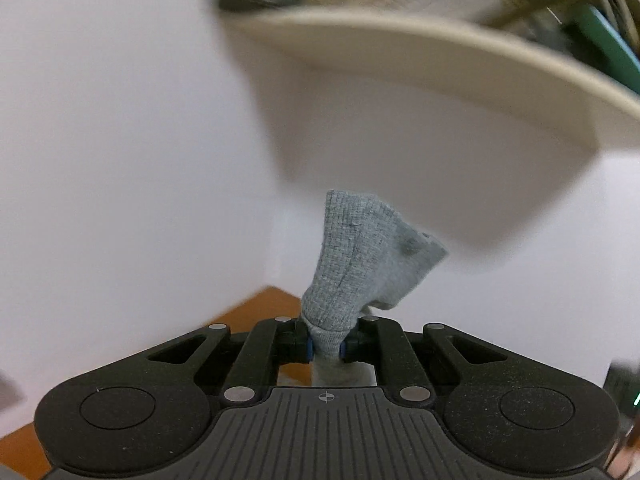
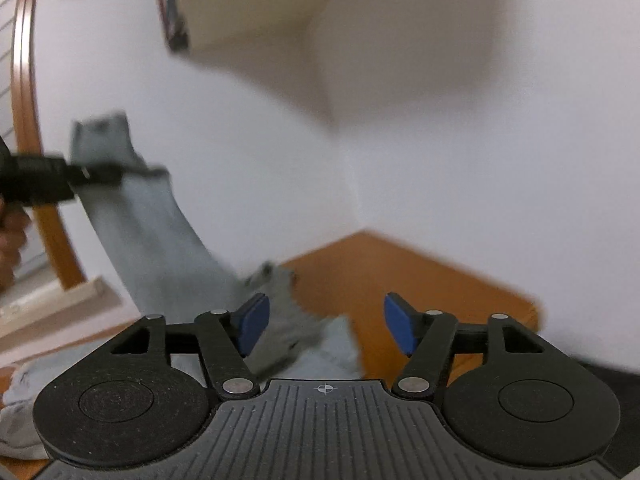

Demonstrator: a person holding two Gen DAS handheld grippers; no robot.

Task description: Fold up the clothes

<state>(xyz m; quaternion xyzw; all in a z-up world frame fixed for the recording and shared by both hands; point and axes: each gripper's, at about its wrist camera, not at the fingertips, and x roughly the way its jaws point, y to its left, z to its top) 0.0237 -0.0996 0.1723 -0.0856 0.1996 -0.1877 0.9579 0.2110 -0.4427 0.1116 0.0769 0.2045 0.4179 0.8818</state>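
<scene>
Nearest the lens in the left wrist view, the left tool (image 1: pixel 326 350) is clenched on a bunched end of the grey knit garment (image 1: pixel 360 264), which stands up past the pads, lifted off the orange tabletop (image 1: pixel 256 312), probably so the cloth hangs and straightens for a fold. In the right wrist view, the right tool (image 2: pixel 326 326) is released, its blue pads (image 2: pixel 252 322) spread with nothing pressed between them; the garment's lower end lies just beyond, low and centre-left. From there the cloth stretches to the upper left, where the left tool grips it. White walls and a shelf lie behind.
</scene>
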